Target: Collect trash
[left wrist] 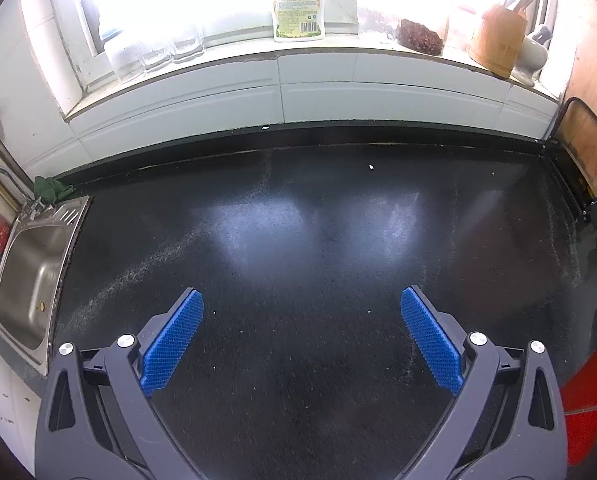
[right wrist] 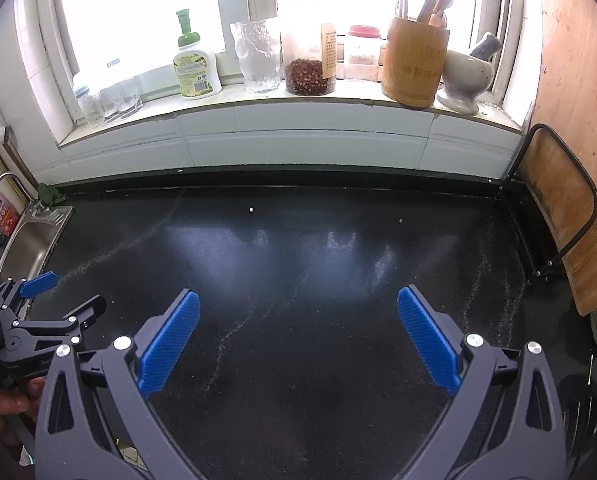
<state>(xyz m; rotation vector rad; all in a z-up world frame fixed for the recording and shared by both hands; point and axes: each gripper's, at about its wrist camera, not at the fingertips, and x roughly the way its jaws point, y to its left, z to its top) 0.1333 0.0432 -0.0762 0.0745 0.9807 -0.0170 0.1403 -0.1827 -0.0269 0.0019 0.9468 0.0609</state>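
My left gripper (left wrist: 301, 304) is open and empty above the black countertop (left wrist: 298, 220). My right gripper (right wrist: 298, 306) is open and empty above the same countertop (right wrist: 298, 248). A tiny white scrap (left wrist: 371, 167) lies near the back of the counter; it also shows in the right wrist view (right wrist: 251, 210). A second small crumb (right wrist: 400, 221) lies to its right. The left gripper (right wrist: 64, 300) shows at the left edge of the right wrist view, also open. A red object (left wrist: 586, 396) sits at the right edge, partly cut off.
A steel sink (left wrist: 30, 276) with a tap sits at the left. The windowsill holds a soap bottle (right wrist: 194, 68), glasses (right wrist: 258, 56), a jar of dried chillies (right wrist: 308, 68), a bamboo utensil holder (right wrist: 414, 60) and a mortar (right wrist: 466, 76). A wooden board (right wrist: 558, 208) leans at the right.
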